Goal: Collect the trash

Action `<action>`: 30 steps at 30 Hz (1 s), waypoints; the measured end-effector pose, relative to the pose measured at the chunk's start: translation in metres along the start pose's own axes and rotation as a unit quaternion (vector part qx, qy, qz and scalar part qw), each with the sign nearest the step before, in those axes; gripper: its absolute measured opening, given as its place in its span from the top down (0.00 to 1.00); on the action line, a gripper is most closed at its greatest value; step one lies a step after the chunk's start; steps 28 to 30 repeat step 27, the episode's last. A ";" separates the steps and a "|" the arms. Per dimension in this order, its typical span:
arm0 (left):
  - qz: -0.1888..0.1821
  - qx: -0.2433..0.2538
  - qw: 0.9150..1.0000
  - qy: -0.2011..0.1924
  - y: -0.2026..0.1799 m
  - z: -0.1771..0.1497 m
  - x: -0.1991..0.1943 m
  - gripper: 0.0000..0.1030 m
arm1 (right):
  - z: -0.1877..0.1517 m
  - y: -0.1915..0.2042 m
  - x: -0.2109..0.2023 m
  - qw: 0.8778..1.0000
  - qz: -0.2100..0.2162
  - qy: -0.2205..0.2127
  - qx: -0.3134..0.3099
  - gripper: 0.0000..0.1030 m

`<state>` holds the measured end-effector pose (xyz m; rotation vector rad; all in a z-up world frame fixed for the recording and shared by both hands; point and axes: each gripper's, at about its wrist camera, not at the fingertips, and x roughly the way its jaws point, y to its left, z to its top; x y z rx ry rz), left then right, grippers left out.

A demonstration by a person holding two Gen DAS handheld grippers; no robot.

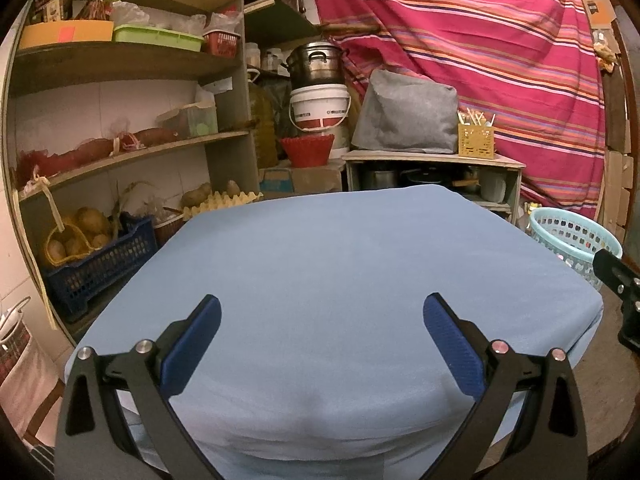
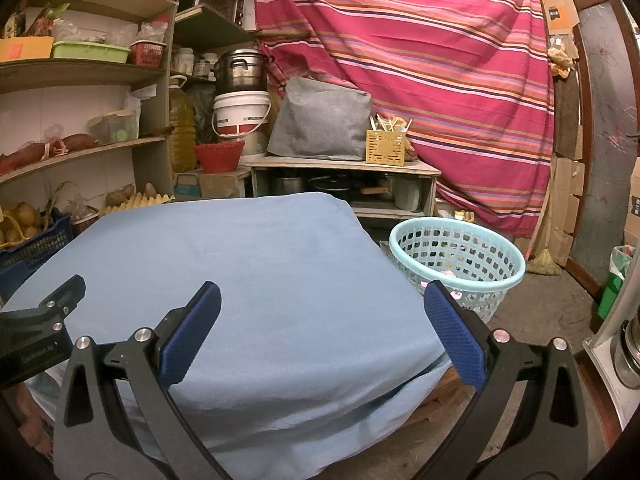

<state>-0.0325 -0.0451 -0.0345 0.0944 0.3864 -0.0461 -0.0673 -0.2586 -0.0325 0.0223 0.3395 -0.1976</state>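
Home pantry: food shelves point(image 1: 120, 60), pots point(image 2: 240, 66).

Cluttered shelves point(image 1: 132, 148), striped hanging cloth point(image 2: 420, 72), dim storeroom.

Blue cloth point(image 1: 320, 280) over table: matt, soft, lightly creased. Gripper pads point(image 1: 192, 344): blue ribbed rubbery texture on matt black arms with shiny metal rivets. Basket point(image 2: 456, 260): pale teal perforated plastic. Pot point(image 1: 316, 62): dull tarnished metal. Striped curtain point(image 2: 400, 60): woven cloth. Shelves point(image 1: 120, 60): bare wood.
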 end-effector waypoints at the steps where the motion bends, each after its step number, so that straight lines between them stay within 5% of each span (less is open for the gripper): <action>1: 0.000 -0.001 1.000 0.000 0.001 0.000 0.001 0.04 | 0.000 0.000 0.000 1.000 0.000 0.000 0.000 0.04; 30: -0.004 -0.001 1.000 -0.001 0.001 0.000 0.002 0.04 | 0.006 0.006 -0.001 1.000 0.001 -0.004 -0.005 0.04</action>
